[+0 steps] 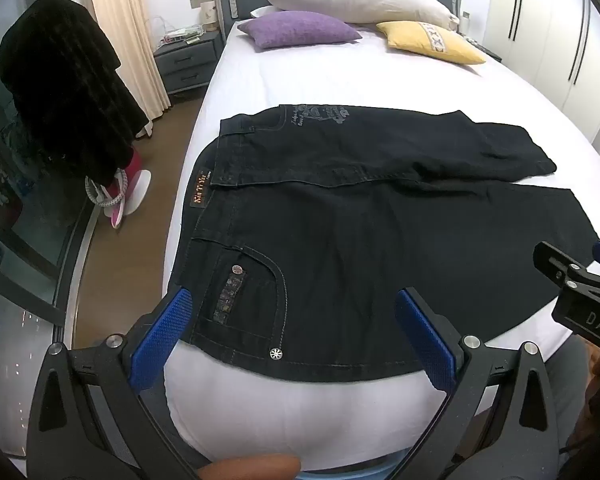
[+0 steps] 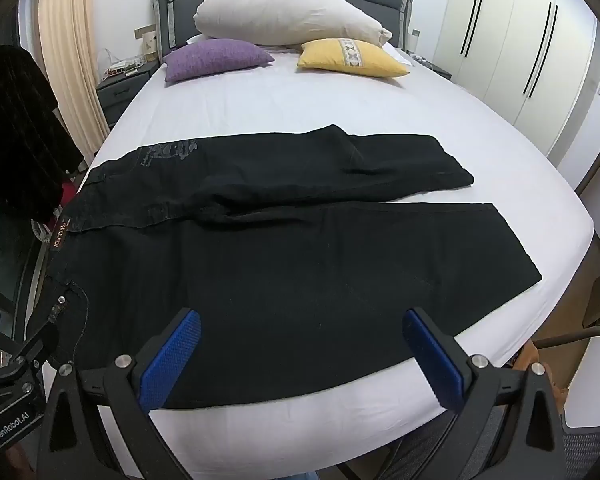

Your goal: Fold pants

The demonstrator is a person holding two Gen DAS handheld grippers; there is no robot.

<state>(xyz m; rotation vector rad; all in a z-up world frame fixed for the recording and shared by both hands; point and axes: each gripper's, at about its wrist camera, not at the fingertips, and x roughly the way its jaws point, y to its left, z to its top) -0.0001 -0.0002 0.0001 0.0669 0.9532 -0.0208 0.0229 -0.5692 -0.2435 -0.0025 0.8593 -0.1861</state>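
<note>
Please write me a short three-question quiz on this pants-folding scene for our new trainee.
1. True or false: the left tongs already clamp the black pants.
2. Which cushion lies nearer the nightstand? A) the yellow cushion B) the purple cushion
3. Fill in: the waistband lies toward the bed's ____ edge in both views.

Key: 1. False; both the left tongs and the right tongs are open and hold nothing. 2. B. 3. left.
</note>
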